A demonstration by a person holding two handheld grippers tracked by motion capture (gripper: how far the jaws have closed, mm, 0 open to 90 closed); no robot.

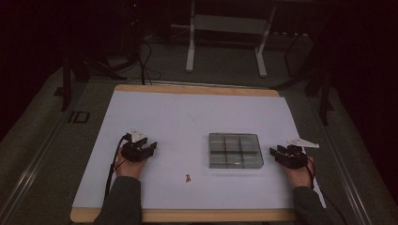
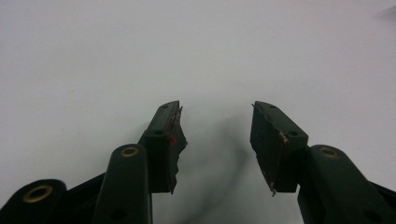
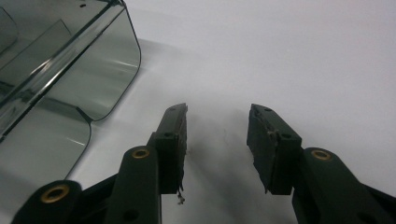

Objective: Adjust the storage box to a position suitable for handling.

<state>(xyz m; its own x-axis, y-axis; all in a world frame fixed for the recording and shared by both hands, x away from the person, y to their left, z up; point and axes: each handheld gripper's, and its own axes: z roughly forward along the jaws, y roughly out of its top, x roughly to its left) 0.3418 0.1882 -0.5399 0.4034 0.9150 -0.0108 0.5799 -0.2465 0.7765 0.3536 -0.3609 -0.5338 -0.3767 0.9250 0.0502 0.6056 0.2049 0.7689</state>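
The clear smoky plastic compartment box (image 1: 234, 150) lies flat just left of the right gripper (image 1: 278, 153), its long side running across the table, well apart from the left gripper (image 1: 149, 148); both grippers' jaws gape empty.

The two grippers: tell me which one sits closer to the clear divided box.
The right gripper. Its open jaws stop just short of the clear divided box, while the left gripper rests well away, across bare white table.
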